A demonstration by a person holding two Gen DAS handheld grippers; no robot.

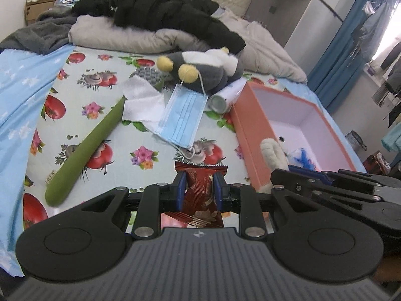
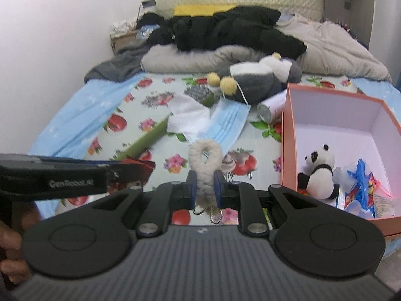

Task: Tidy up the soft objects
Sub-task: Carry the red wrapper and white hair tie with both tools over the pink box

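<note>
Left gripper (image 1: pixel 199 188) pinching a dark red snack wrapper (image 1: pixel 200 190) between nearly closed blue pads, wrapper sticking up past the fingertips, hovering over the near edge of the bed (image 1: pixel 120 150); print on the wrapper too blurred to read

Right gripper (image 2: pixel 205 184) squeezing a cream braided plush loop (image 2: pixel 205 160) between its narrowed fingers, loop standing upright above the tips, small metal clasps dangling beneath; seen from the left wrist view sitting just beside the near left corner of the orange box (image 2: pixel 288 135)

"GenRobot.AI" reading in pale letters along the side of the left gripper as caught in the right wrist view

Lying out past the grippers on the fruit-and-flower sheet: blue face mask (image 1: pixel 181 116) overlapping a white tissue (image 1: pixel 140 102), a long green plush stick (image 1: pixel 85 148) slanting toward the left edge, a grey and white plush toy (image 1: pixel 205 69) with yellow pom-poms resting on the mask's far end, a white spray can (image 1: pixel 225 96) on its side touching the box's far left corner

Sitting inside the box toward its near wall: a panda plush (image 2: pixel 319 173) beside blue crinkled packets (image 2: pixel 361 183)

Piling along the far edge of the bed: black clothing (image 1: pixel 163 12) over a beige duvet (image 1: pixel 130 35)
</note>
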